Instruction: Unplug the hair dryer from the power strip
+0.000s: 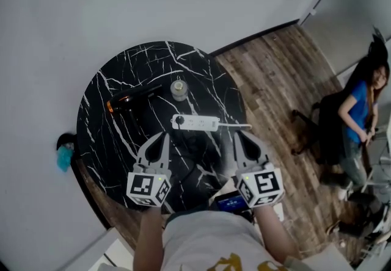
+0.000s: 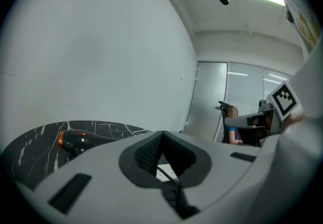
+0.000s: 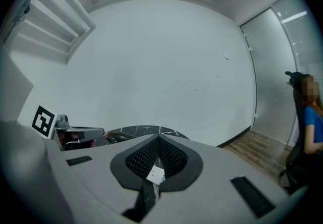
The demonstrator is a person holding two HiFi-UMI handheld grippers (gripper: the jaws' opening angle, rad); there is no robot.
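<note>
Marble table [image 1: 104, 132]: hair dryer [image 1: 131, 99], power strip [image 1: 195, 122], jar [image 1: 178, 89], contents unclear; left gripper [image 1: 164, 136], right gripper [image 1: 239, 136] fingers closed.

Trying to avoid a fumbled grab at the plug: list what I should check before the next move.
1. Power strip in view, lying flat on the table: ok.
2. Hair dryer lying on the table, apart from the strip: ok.
3. Plug found on the strip: cannot tell; only a dark spot shows at its left end.
4. Left gripper ready to grasp: not ok, fingers shut, holding nothing.
5. Right gripper ready to grasp: not ok, fingers shut, holding nothing.
6. Small round container apart from the strip: ok.
</note>
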